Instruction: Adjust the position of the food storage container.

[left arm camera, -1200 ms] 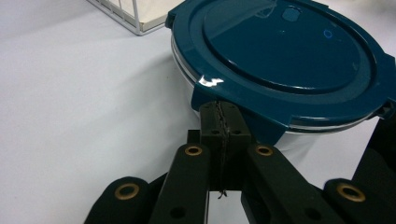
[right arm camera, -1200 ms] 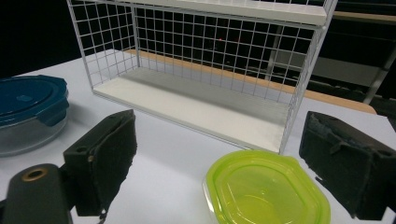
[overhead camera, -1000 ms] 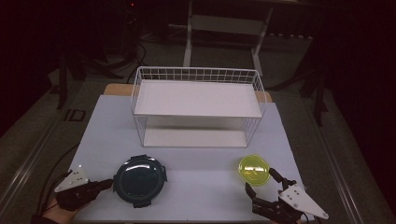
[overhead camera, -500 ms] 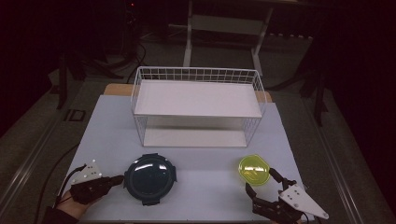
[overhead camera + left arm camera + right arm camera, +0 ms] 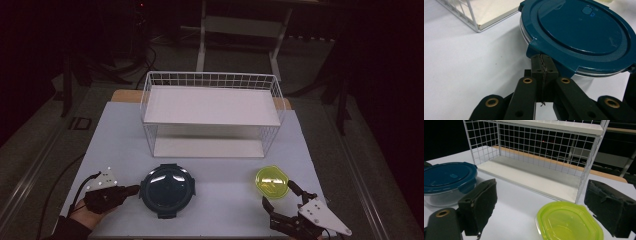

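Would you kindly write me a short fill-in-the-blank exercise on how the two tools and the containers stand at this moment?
1. The left tool has its jaws ____ against the blue-lidded container.
2. The right tool has its jaws ____ near the yellow-green container.
3. The white wire rack has ____ shelves, both bare.

Missing words: shut; open; two
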`<state>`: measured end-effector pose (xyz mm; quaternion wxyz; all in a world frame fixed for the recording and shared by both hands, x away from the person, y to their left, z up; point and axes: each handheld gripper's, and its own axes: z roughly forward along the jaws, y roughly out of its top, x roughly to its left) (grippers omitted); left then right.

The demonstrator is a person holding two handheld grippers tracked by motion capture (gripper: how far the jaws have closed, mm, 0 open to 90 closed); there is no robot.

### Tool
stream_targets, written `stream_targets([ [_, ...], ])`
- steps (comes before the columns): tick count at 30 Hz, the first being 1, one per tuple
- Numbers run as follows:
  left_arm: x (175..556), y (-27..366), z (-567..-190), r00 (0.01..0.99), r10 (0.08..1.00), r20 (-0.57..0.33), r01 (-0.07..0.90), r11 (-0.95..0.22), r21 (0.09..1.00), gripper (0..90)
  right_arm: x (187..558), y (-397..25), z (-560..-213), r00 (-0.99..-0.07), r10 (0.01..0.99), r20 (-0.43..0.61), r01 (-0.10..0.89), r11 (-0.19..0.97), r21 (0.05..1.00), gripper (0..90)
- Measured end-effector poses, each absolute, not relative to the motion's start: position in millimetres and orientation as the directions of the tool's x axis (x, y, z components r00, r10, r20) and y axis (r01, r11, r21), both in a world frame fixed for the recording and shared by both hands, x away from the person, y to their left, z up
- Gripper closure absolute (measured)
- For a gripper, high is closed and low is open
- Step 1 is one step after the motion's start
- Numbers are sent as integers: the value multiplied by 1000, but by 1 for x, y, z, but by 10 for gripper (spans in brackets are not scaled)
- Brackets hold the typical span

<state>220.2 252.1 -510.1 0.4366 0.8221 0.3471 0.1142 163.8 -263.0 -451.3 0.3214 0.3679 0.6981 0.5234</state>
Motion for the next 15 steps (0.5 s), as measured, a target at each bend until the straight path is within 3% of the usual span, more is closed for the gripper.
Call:
stream_targets([
  [15,229,232,-509,749,650,-130,472,-386,793,892,164,-264,-451,-524,850,-61,176,178,968,109],
])
